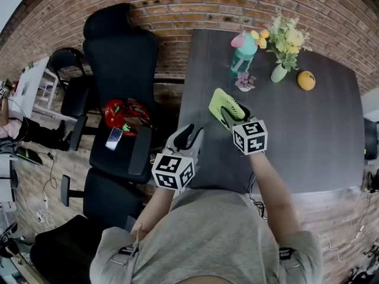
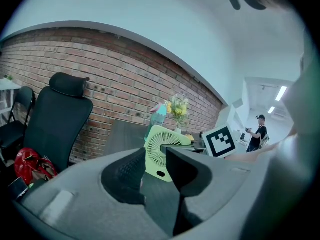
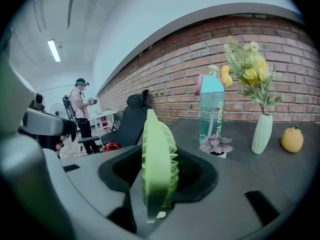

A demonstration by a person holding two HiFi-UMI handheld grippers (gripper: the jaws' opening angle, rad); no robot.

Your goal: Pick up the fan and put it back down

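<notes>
The light green fan stands upright near the table's left edge, clamped edge-on between the jaws of my right gripper. In the right gripper view the fan fills the gap between both dark pads, which press on its front and back. I cannot tell whether its base touches the table. My left gripper hangs over the table's near left corner, open, with nothing between its fingers. The left gripper view shows the fan just beyond those jaws, apart from them.
A teal bottle, a small potted plant, a vase of yellow flowers and a yellow fruit stand at the table's far side. Black office chairs are left of the dark table; one holds a red bag.
</notes>
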